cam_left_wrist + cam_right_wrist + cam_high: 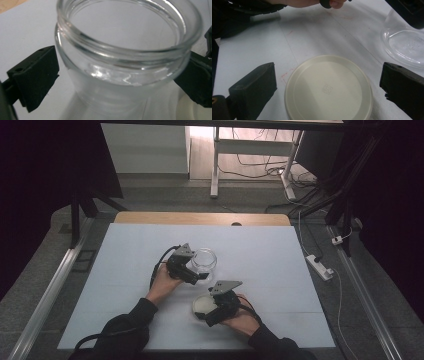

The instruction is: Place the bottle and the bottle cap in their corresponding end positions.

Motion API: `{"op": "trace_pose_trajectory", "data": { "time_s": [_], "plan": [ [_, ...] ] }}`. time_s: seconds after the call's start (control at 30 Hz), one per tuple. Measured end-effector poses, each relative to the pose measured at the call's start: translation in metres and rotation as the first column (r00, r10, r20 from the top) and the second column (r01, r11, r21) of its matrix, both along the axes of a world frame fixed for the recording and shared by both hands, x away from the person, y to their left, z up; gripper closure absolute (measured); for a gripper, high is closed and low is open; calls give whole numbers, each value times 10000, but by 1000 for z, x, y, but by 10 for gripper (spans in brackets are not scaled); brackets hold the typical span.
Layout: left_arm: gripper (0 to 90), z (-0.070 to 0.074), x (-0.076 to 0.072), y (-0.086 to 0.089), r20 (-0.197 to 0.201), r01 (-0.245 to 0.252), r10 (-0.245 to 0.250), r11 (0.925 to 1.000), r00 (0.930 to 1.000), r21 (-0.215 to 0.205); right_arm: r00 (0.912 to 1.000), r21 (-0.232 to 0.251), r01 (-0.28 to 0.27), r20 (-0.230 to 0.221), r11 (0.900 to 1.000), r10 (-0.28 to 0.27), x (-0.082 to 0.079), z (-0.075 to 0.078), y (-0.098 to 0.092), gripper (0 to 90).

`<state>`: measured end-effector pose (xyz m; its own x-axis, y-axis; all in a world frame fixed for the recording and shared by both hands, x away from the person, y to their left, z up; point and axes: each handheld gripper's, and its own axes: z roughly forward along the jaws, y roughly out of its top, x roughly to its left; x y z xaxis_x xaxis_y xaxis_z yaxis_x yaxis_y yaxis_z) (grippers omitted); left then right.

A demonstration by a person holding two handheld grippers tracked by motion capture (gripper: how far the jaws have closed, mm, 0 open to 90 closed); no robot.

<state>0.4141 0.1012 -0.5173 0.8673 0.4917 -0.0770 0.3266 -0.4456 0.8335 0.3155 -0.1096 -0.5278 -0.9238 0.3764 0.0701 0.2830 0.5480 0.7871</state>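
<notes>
Upright, empty glass jar (125, 62), lid (328, 88) off

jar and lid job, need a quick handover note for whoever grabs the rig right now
Left gripper: open, jaws on either side of the clear round glass jar; the right jaw looks to touch the glass, the left jaw stands apart.
Right gripper: open, jaws on either side of the cream round plastic lid, not touching it.
Jar stands upright, open and empty on the white table cover; lid lies flat just nearer the person.
Done: both grippers are in position.
Left: probably grip both and put the lid on the jar.
</notes>
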Motion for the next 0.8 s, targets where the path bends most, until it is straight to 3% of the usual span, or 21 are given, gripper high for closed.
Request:
{"op": "trace_pose_trajectory", "data": {
  "time_s": [0.43,0.8],
  "plan": [
    [0,6,-10,17,-498,-156,139,9993,9987,-337,9999,229,79,70,9997,-80,-4,7,-5,0],
    [0,13,-28,15,-452,-269,288,9987,9986,424,9993,502,363,69,9981,-367,-4,14,-14,0]
  ]
}}
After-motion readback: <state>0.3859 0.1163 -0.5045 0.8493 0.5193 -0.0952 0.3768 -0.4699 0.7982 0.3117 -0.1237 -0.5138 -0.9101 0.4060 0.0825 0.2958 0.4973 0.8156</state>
